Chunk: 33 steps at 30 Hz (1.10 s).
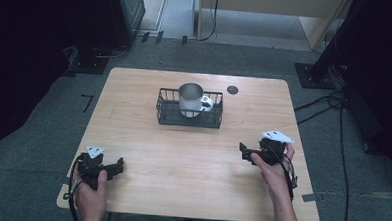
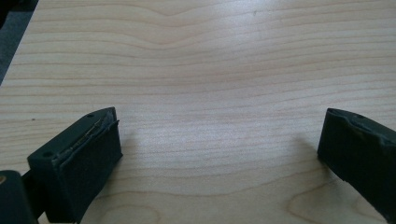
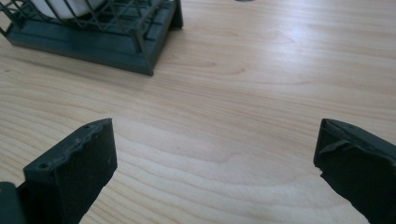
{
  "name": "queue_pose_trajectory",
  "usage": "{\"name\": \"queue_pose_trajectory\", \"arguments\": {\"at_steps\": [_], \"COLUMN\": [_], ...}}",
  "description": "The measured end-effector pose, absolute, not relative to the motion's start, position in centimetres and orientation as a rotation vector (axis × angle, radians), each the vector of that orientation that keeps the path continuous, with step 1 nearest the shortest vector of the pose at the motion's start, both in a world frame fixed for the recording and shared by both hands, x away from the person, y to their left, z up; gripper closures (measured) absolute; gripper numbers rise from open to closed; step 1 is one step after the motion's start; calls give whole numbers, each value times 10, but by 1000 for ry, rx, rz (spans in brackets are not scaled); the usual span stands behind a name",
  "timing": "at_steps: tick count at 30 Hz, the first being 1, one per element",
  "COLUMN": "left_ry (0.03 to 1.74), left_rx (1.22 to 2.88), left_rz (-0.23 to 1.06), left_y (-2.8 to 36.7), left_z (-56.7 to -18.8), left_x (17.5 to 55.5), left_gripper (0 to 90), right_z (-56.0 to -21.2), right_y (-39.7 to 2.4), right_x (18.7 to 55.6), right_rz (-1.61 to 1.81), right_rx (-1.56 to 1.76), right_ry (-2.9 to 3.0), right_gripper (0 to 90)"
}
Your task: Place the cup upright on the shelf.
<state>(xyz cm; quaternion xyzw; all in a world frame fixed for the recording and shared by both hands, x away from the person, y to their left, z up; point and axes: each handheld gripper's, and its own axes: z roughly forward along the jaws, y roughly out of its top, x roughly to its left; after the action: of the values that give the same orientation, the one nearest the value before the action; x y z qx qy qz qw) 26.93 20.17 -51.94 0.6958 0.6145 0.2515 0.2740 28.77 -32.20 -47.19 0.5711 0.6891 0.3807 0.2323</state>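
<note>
the left claw [image 1: 115,166], held in the person's left hand [image 1: 89,191], sits low over the tabletop [image 1: 191,175] near its front left corner, its jaws spread wide apart with nothing between them; in the left gripper view the left claw [image 2: 219,144] frames bare wood grain. toward the middle of the back edge stands a dark wire basket [image 1: 189,110], and inside it a metal cup [image 1: 190,97] stands upright with its mouth open upward, a white mug [image 1: 204,104] touching its right side with the handle turned right. just behind the basket's right end, close to the back edge, a small dark round disc [image 1: 232,89] lies flat. near the right edge, the right claw [image 1: 244,150] is held in the right hand [image 1: 271,169], jaws parted wide and holding nothing. in the right gripper view the right claw [image 3: 215,149] points at bare wood, with the basket's corner [image 3: 140,42] at upper left and something white [image 3: 70,7] inside it.
</note>
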Motion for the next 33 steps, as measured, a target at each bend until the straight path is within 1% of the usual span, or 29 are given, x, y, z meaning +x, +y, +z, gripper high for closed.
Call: {"name": "queue_pose_trajectory", "arguments": {"at_steps": [20, 33], "left_ry": [1653, 1653], "left_rx": [1871, 1871], "left_rz": [677, 676], "left_y": [202, 202], "left_z": [-519, -519], "left_x": [269, 269], "left_gripper": [0, 0], "right_z": [-498, -511], "right_y": [-372, -396], "right_x": [253, 233], "right_rz": [972, 933], "right_rx": [1698, 1762], "right_ry": [1819, 1779], "right_gripper": [0, 0]}}
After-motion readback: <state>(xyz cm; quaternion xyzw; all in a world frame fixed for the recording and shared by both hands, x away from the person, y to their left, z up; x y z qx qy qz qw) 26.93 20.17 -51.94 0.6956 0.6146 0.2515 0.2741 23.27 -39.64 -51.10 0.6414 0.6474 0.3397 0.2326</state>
